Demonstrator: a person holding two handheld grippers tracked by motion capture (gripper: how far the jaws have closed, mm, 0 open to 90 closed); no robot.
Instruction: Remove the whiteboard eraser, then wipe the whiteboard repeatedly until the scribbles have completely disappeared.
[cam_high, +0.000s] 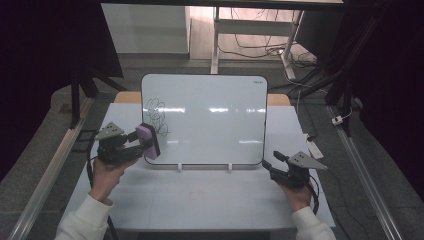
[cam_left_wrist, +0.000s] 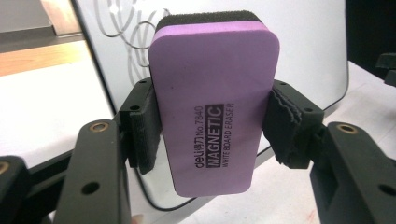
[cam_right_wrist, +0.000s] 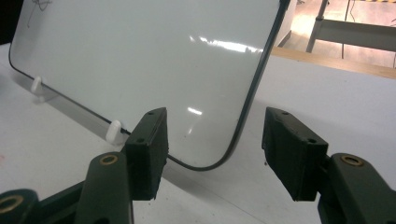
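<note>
A whiteboard (cam_high: 210, 117) stands tilted on white feet on the table, with black scribbles (cam_high: 157, 116) at its upper left. My left gripper (cam_high: 136, 141) is shut on a purple magnetic whiteboard eraser (cam_left_wrist: 214, 105), holding it upright by its long sides, just in front of the board's lower left corner below the scribbles (cam_left_wrist: 135, 35). The eraser (cam_high: 148, 141) has a black felt face. My right gripper (cam_right_wrist: 215, 149) is open with nothing between its jaws, straddling the board's lower right corner (cam_right_wrist: 233, 140). In the high view the right gripper (cam_high: 271, 165) rests by that corner.
The white table (cam_high: 200, 200) extends in front of the board. Two white feet (cam_high: 179, 167) prop the board's lower edge. A metal rail (cam_high: 45, 175) runs along the left side and another along the right. Cables lie on the floor behind.
</note>
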